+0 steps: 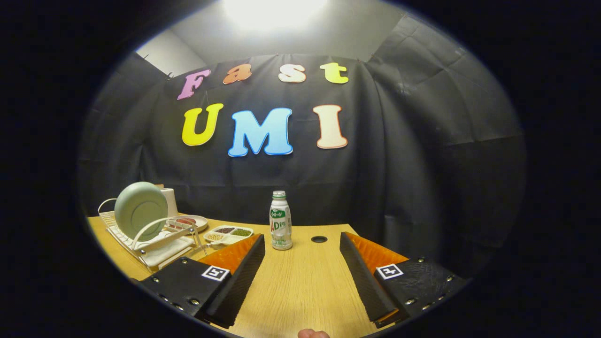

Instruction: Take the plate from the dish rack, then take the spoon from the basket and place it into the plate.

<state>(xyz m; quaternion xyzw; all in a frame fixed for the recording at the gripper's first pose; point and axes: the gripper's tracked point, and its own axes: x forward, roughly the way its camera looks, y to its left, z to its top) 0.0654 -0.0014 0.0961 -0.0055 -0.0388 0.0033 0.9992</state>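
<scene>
Black-padded fingers of the gripper (303, 274) spread wide over bare wooden table (300, 291), holding nothing, a bottle (281, 220) just ahead between them, and beyond the left finger a pale green plate (140, 210) upright in the dish rack (150, 241).

One plate (140, 211) stands in one dish rack (155, 244). One bottle (281, 220) stands on the worktop (300, 281), with one divided tray (228, 234) (three compartments) and one shallow dish (190, 222). Two fingers (244, 272), spread apart, hold nothing.
</scene>
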